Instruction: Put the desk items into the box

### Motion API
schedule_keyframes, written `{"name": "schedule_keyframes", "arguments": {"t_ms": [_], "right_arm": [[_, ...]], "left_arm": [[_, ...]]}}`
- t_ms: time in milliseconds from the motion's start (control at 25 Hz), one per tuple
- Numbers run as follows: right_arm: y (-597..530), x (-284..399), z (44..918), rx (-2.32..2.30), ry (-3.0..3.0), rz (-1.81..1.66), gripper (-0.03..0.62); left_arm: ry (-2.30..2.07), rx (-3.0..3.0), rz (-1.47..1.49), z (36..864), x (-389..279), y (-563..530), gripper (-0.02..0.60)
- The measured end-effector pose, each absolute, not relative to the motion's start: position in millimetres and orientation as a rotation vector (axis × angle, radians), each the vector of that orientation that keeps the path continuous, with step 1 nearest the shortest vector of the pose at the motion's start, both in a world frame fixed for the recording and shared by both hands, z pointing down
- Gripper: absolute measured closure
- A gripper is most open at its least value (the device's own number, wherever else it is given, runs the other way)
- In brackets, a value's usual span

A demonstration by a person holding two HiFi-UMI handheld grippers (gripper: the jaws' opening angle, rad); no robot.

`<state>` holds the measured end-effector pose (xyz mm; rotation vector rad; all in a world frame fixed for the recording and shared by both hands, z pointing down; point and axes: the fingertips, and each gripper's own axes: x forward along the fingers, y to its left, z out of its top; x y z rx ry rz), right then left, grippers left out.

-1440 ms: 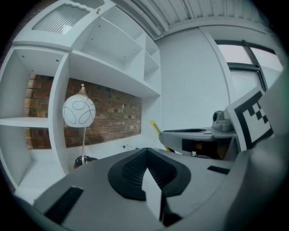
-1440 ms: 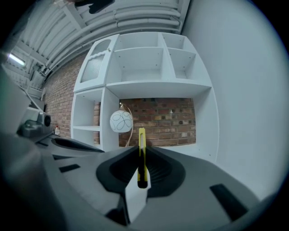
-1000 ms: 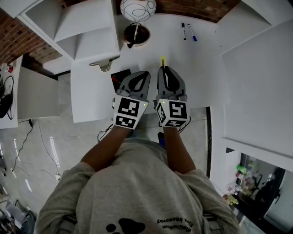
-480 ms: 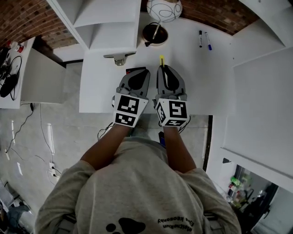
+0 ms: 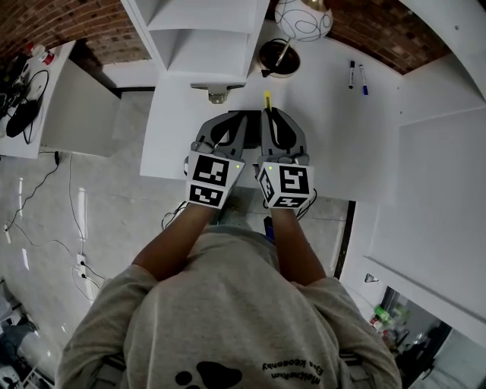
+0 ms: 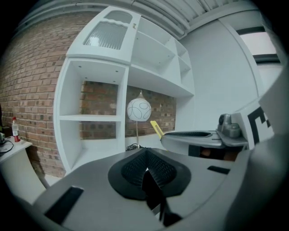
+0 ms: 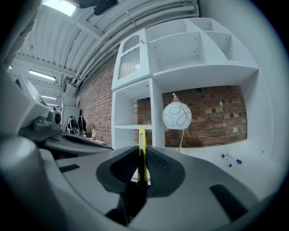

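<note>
Two hand-held grippers hover side by side above the front middle of the white desk (image 5: 334,137). The right gripper (image 5: 272,118) clamps a slim yellow strip (image 5: 267,100), whose tip points toward the back edge. The left gripper (image 5: 234,120) is closed on a thin dark flat item (image 6: 153,191). Two markers (image 5: 357,76) lie near the back right corner, and a globe lamp (image 5: 302,19) stands at the back edge.
</note>
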<state>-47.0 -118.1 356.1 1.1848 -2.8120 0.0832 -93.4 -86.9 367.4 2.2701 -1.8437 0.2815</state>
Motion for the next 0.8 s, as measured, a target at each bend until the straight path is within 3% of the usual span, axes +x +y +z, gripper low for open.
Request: {"name": "schedule_keyframes", "arguments": {"t_ms": [800], "right_arm": [[-108.9,-80.0,429.9,0.972,-2.693,0.146,0.536]], "left_arm": [[-1.828,2.164,0.383,409.8,-117.0,-73.4,0.575]]}}
